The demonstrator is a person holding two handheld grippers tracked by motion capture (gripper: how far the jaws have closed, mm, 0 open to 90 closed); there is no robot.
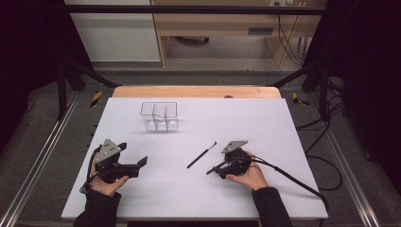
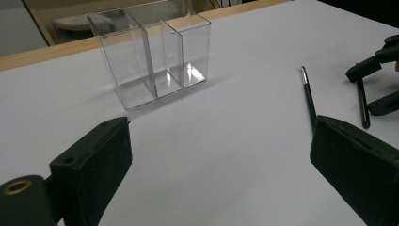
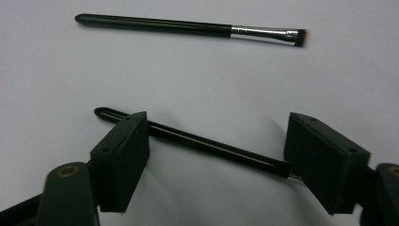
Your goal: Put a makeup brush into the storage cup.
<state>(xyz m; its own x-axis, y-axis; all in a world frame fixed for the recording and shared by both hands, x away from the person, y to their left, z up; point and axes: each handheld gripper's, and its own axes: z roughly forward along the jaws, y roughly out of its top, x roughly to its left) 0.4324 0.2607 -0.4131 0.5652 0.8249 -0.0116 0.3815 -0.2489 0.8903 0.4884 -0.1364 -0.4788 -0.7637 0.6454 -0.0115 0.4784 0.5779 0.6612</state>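
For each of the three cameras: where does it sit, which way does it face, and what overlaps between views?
High view: above the person's side, looking forward and down at the white table; both forearms, left gripper, right gripper.
Left gripper view: between its open jaws, toward the clear organizer.
Right gripper view: down over a black brush lying between its jaws.
Shared: the silver-ferruled brush.

We note even overhead light on white table [image 1: 283, 142], dark surround; soft shadows, glare in clear organizer [image 2: 155, 56]; near jaws slightly blurred.
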